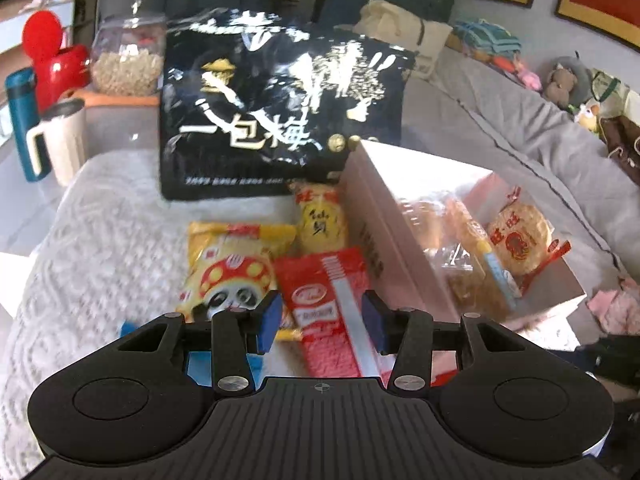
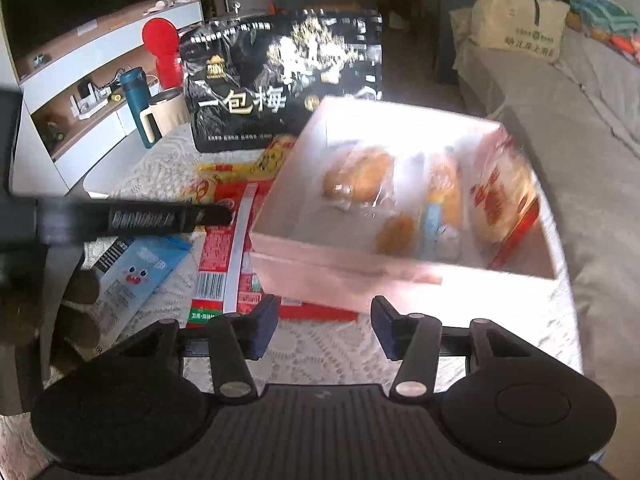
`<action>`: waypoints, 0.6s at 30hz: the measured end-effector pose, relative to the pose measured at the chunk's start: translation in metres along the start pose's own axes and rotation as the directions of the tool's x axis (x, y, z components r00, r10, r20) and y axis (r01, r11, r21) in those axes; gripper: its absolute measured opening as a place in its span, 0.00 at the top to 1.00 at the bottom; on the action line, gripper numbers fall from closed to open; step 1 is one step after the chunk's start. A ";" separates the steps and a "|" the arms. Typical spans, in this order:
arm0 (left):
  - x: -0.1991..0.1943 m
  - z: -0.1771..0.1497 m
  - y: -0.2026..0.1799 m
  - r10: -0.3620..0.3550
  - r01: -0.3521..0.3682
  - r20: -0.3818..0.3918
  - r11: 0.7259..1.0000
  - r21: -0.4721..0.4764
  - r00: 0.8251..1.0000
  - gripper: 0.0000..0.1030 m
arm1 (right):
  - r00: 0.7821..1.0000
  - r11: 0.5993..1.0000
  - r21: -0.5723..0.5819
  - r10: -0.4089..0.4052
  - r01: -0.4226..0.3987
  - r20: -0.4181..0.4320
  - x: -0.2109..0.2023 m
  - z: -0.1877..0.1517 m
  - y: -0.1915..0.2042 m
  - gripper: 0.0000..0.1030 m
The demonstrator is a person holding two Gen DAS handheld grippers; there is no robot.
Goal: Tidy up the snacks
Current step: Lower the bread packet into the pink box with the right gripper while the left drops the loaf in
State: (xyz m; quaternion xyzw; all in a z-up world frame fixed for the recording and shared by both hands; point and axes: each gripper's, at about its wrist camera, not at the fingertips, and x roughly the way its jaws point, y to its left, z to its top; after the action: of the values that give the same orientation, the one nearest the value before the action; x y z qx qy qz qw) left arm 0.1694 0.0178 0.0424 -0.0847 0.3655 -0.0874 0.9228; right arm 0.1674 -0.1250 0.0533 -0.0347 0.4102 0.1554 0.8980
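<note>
I am at the picking-up step: several snacks lie loose on the white knitted cover point(image 1: 100, 240), and the pink box point(image 1: 384, 216), right of centre in the left wrist view, already holds a few wrapped pastries and a round rice cracker point(image 1: 520, 240).

My left tool point(image 1: 320, 316) points steeply down over the red wafer packet point(image 1: 328, 312), which lies flat in the lower middle of that frame. Its blue pads stand apart with the packet showing between them; I judge them not yet pressing on it, and nothing is lifted. Next I need to sink lower, catch the packet across its narrow width, then carry it over the box wall.

My right tool point(image 2: 324, 324) also tilts downward, jaws apart and empty, just before the box's near wall. The yellow panda bag point(image 1: 228, 268) sits left of the packet, the big black plum bag point(image 1: 280, 108) at upper centre. The right wrist view is blurred around the box.
</note>
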 end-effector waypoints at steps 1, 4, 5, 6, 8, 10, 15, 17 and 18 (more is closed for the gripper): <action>0.001 0.000 -0.003 0.001 -0.001 -0.001 1.000 0.016 1.000 0.52 | 1.000 1.000 0.004 -0.005 0.005 0.003 0.003 -0.002 -0.001 0.50; 0.008 -0.002 -0.010 -0.006 0.006 -0.017 0.999 0.054 1.000 0.52 | 1.000 1.000 -0.003 -0.014 0.014 0.007 0.009 -0.009 -0.004 0.50; 0.011 -0.003 -0.011 0.006 -0.005 -0.020 0.998 0.060 1.000 0.52 | 1.000 1.000 -0.004 -0.012 0.012 0.005 0.011 -0.011 -0.004 0.50; 0.014 -0.003 -0.013 0.015 -0.013 -0.021 0.998 0.064 1.000 0.52 | 1.000 1.000 -0.004 -0.012 0.012 -0.001 0.014 -0.012 -0.005 0.50; 0.020 -0.004 -0.018 0.041 -0.039 -0.025 0.996 0.080 0.999 0.52 | 1.000 1.000 0.004 -0.018 0.019 -0.009 0.020 -0.015 -0.005 0.50; 0.022 -0.006 -0.023 0.066 -0.063 -0.017 0.990 0.122 0.998 0.51 | 1.000 1.000 0.016 -0.018 0.018 -0.018 0.026 -0.020 -0.006 0.50; 0.014 -0.012 -0.018 0.099 -0.097 0.003 0.973 0.209 0.995 0.50 | 0.999 1.000 0.009 -0.025 0.025 0.025 0.026 -0.030 -0.005 0.50; 0.009 -0.013 -0.012 0.127 -0.126 0.009 0.970 0.207 0.992 0.48 | 0.999 1.000 0.006 -0.020 0.020 0.029 0.027 -0.030 -0.006 0.50; 0.008 -0.012 -0.009 0.132 -0.132 0.011 0.971 0.201 0.991 0.48 | 0.999 1.000 0.004 -0.021 0.021 0.028 0.028 -0.029 -0.007 0.50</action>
State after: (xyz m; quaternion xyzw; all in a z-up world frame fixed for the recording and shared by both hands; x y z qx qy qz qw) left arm 0.1657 0.0058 0.0304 0.0337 0.3607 -0.0624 0.9300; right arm 0.1654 -0.1302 0.0128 -0.0352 0.3976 0.1459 0.9052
